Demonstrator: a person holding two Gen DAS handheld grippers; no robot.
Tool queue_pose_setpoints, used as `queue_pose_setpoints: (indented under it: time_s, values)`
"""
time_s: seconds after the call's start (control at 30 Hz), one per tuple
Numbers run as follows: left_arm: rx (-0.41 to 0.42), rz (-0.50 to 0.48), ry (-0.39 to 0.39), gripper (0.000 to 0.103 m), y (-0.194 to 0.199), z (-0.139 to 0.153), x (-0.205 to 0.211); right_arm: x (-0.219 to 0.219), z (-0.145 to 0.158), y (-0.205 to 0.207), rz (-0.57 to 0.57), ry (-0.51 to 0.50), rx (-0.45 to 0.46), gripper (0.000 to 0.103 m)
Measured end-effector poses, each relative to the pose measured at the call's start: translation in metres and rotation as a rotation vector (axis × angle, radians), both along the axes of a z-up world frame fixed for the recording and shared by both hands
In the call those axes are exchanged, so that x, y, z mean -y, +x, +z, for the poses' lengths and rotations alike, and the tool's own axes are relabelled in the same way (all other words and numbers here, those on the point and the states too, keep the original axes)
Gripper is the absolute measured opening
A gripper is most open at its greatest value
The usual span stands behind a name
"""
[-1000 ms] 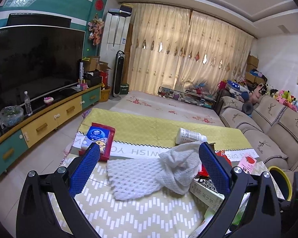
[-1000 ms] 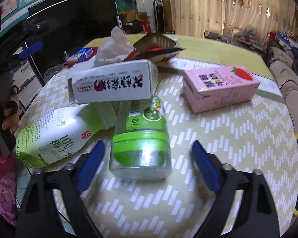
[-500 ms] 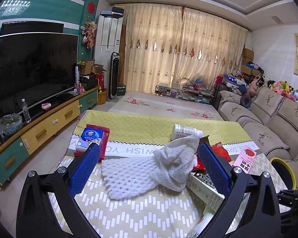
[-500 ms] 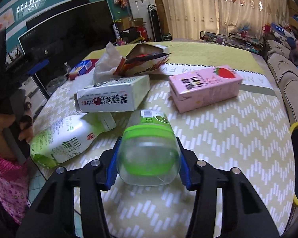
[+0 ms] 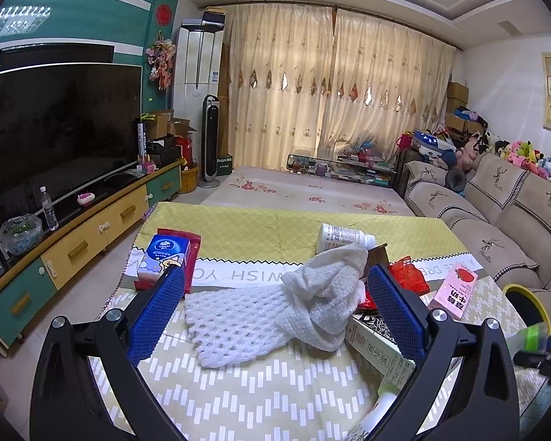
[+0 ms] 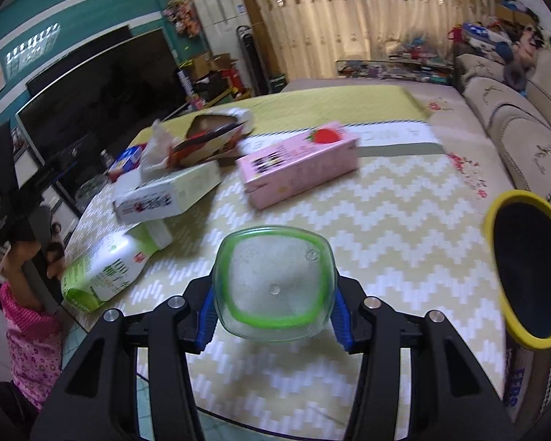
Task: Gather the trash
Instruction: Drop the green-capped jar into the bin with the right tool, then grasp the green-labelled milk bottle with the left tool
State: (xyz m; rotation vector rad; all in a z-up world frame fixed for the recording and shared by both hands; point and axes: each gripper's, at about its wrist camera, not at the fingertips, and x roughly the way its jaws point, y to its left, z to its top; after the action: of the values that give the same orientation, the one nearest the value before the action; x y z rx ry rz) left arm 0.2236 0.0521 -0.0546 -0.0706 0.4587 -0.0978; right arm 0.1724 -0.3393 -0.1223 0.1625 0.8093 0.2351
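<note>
Right fingers (image 6: 341,312) now clamped on clear bottle (image 6: 273,283) — lifted off table (image 6: 404,228), left fingers (image 5: 165,301) unchanged

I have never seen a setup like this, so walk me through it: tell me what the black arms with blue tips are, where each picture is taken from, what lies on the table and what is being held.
There is no robot here. A person holds a two-finger gripper in each hand, and a fisheye camera on each one looks forward along its blue-padded fingers.

The left wrist view shows the left gripper open above the table, holding nothing. Ahead of it lie a white foam net, a blue tissue pack and a white bottle on its side.

The right wrist view shows the right gripper shut on a clear bottle with a green label, lifted off the table. Behind it lie a pink strawberry milk carton, a white carton and a green-and-white bottle. The yellow-rimmed bin stands to the right.
</note>
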Motion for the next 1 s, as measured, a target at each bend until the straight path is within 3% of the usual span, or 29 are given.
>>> queue_pose_setpoints:
  time_s: [0.33, 0.57, 0.83, 0.93, 1.0]
  values:
    - [0.002, -0.007, 0.013, 0.098, 0.001, -0.001, 0.005, 0.109, 0.013, 0.003, -0.334, -0.084, 0.043, 0.048]
    - [-0.007, -0.008, 0.019, 0.098, 0.001, -0.002, 0.006, 0.178, -0.014, 0.017, -0.524, -0.161, -0.046, 0.048]
    - [-0.016, -0.008, 0.031, 0.098, 0.004, -0.003, 0.009, 0.216, -0.047, 0.029, -0.618, -0.171, -0.155, 0.048]
    - [-0.015, -0.009, 0.029, 0.098, 0.004, -0.003, 0.009, 0.222, -0.044, 0.025, -0.664, -0.192, -0.132, 0.067]
    - [-0.013, -0.011, 0.030, 0.098, 0.004, -0.003, 0.011, 0.224, -0.040, 0.020, -0.681, -0.196, -0.115, 0.068]
